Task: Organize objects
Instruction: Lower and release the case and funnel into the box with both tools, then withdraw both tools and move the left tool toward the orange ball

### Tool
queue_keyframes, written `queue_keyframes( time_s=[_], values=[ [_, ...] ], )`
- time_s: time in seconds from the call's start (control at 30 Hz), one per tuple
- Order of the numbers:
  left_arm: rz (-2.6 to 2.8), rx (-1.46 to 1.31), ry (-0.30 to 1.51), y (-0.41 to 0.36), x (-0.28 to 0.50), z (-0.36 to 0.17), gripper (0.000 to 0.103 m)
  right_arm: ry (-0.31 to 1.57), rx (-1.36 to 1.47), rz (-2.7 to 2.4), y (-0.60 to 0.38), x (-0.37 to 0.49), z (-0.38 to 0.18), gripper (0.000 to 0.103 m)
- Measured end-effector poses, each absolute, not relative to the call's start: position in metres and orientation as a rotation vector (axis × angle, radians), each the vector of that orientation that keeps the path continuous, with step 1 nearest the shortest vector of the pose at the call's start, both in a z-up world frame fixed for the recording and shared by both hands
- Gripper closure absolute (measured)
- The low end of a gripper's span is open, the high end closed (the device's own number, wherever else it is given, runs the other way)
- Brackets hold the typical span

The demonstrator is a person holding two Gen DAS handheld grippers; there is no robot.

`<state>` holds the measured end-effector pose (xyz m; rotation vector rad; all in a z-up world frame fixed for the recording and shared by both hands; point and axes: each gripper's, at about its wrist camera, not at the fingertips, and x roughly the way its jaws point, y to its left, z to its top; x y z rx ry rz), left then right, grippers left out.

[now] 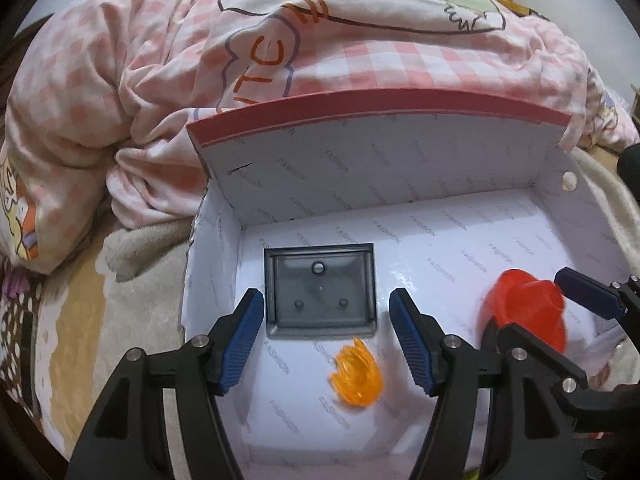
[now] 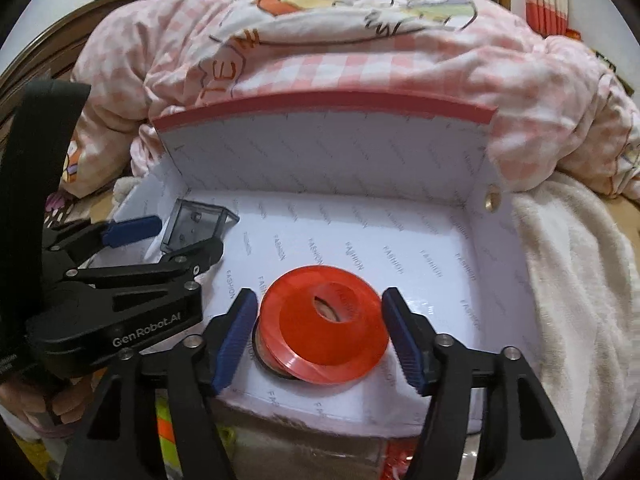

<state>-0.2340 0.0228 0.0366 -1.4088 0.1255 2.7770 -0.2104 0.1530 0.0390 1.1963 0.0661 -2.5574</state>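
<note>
A white box [image 1: 400,160] with a pink rim stands open on a bed; it also shows in the right wrist view [image 2: 320,152]. Inside lie a smoky grey plastic tray [image 1: 320,290], seen too in the right wrist view [image 2: 196,226], a small blurred orange plastic piece [image 1: 355,378] and a red plastic spool [image 2: 324,328], also in the left wrist view [image 1: 524,312]. My left gripper [image 1: 326,340] is open over the box's left part, above the orange piece. My right gripper [image 2: 318,340] is open with its fingers on either side of the red spool.
A pink checked quilt [image 1: 160,80] is heaped behind the box. A cream blanket [image 2: 568,280] lies to the right. A patterned sheet [image 1: 80,320] lies to the left of the box. Colourful items [image 2: 168,428] show below the box's near wall.
</note>
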Motion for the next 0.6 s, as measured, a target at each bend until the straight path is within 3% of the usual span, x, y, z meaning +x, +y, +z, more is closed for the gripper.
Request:
queue_keyframes(
  time_s=[0.27,0.6],
  values=[
    [2.812,-1.289,0.068,0.024,-0.206,0.07,0.028,0.014,1.06,-2.585,0.166,-0.186,0.072,0.029],
    [2.787,-1.225,0.041,0.015,-0.155,0.092,0.027,-0.007,1.021,-2.553,0.178,-0.137,0.086,0.029]
  ],
)
